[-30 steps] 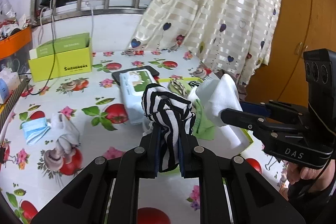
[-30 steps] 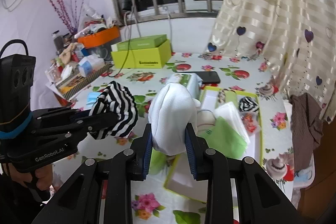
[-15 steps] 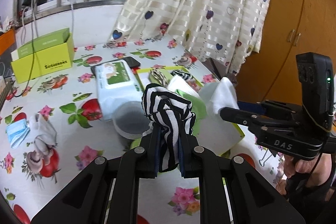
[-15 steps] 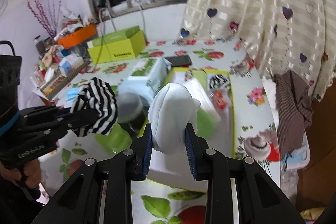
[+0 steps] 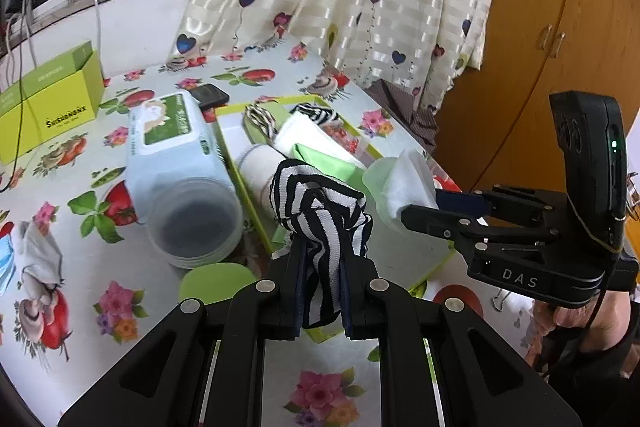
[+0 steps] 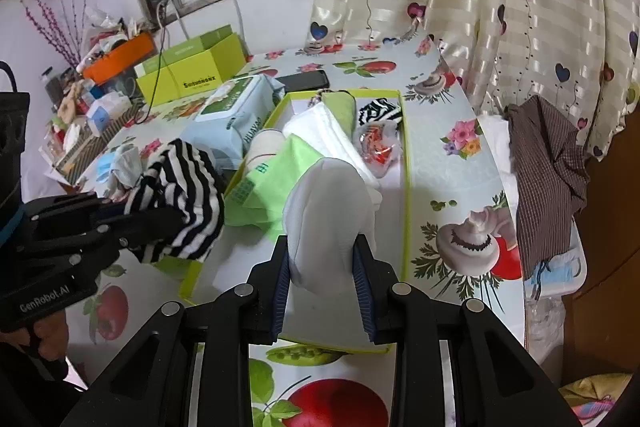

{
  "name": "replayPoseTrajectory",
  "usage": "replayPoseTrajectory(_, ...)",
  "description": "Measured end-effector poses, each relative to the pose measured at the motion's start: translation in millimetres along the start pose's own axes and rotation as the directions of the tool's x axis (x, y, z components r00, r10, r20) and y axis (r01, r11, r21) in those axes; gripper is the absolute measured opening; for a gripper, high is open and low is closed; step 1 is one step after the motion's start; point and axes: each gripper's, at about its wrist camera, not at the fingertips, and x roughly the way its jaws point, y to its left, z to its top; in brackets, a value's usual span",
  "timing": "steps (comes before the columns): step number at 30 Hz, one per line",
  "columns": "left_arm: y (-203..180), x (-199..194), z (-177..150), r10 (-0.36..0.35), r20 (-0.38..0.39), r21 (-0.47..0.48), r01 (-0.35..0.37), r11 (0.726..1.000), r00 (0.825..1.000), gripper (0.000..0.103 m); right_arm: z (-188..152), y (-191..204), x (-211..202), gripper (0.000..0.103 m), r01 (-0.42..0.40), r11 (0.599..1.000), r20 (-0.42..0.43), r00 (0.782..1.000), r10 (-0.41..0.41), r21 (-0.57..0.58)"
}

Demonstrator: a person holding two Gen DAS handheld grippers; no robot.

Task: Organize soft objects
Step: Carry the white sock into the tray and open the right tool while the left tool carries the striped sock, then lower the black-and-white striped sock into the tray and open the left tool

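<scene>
Purpose: both bundles are carried over the green-edged tray (image 6: 406, 163), likely so they can join the soft things already packed there.
Left gripper (image 5: 321, 269): fingers nearly closed, pinching a black-and-white striped cloth (image 5: 318, 211) that bulges above their tips.
Right gripper (image 6: 323, 269): fingers partly open, clamped on a white rolled cloth (image 6: 326, 211) that fills the gap between them.
Tray contents: white towel (image 6: 328, 133), green cloth (image 6: 276, 179), striped roll at the far end.
Left of tray: wipes pack (image 5: 172, 135), clear tub (image 5: 196, 223).
</scene>
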Motion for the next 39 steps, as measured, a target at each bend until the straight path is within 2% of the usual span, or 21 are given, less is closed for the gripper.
replayPoseTrajectory(8,-9,23,1,-0.017,-0.044,0.016,0.018,1.0,0.999,0.014,-1,-11,9,0.029,0.01,1.0,-0.018,1.0,-0.01,0.021)
replayPoseTrajectory(17,-15,46,-3,-0.022,-0.095,0.041,0.026,0.999,0.995,0.014,-4,-16,21,0.035,0.014,0.999,-0.045,0.999,-0.013,0.032)
replayPoseTrajectory(21,-19,50,-4,-0.022,-0.1,0.057,0.027,0.998,0.995,0.015,-5,-17,21,0.041,0.014,1.0,-0.037,0.999,-0.013,0.027)
replayPoseTrajectory(29,-26,59,-6,-0.012,-0.125,0.081,0.022,0.997,0.992,0.015,-4,-18,15,0.047,0.024,1.0,-0.012,1.0,-0.024,0.02)
replayPoseTrajectory(34,-30,59,-5,-0.02,-0.128,0.09,0.032,0.995,0.992,0.022,-4,-18,10,0.051,0.028,1.0,0.008,1.0,-0.028,0.015)
replayPoseTrajectory(39,-31,55,-5,-0.024,-0.111,0.091,0.034,0.995,0.993,0.023,-4,-18,5,0.052,0.028,0.999,0.025,0.999,-0.029,0.014)
